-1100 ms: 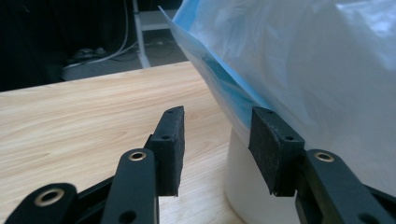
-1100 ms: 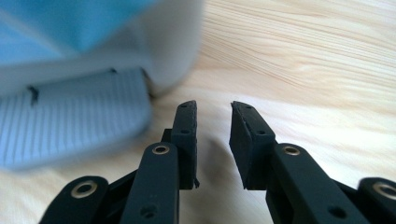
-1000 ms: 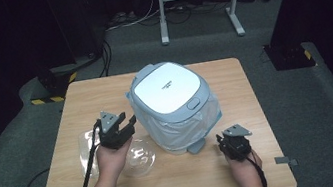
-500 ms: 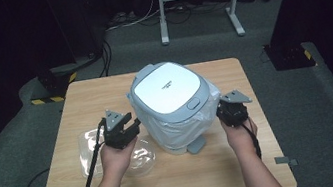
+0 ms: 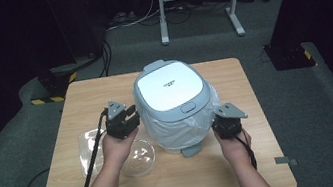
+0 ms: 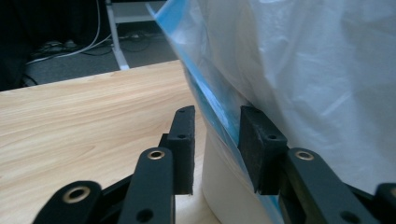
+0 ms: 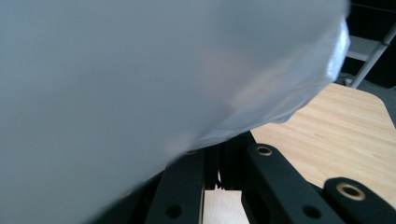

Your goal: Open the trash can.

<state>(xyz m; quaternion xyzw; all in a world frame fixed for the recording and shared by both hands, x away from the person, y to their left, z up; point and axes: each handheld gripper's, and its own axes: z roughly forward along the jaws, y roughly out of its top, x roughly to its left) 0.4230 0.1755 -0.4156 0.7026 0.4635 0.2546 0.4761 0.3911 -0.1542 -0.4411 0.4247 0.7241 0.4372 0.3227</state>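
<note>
Two hand-held grippers work on one plastic bag (image 5: 180, 129) that wraps the lower part of a white rice cooker (image 5: 169, 87). The cooker sits in the middle of the worktop (image 5: 78, 94), and the bag reaches up to just under its lid.

Our left hand-held gripper (image 5: 126, 122) is at the cooker's left side. In the left gripper view, its jaws have just been closing, and the blue edge of the bag (image 6: 212, 100) runs between them. The pads (image 6: 184, 140) are spread a little and do not press yet.

Our right hand-held gripper (image 5: 226, 123) is at the cooker's right side. Its jaws have just been closing too, and now they look pressed together. The bag hangs right over them in the right gripper view, so we think they pinch it, but the bag hides the tips.

We think the step is pulling the bag up over the cooker. To do it well, we first close the left jaws on the blue edge. Then we lift both sides together and slowly, so the thin bag does not rip or slip out.

A clear bowl (image 5: 136, 156) lies near our left hand (image 5: 118, 149). We keep away from it.
</note>
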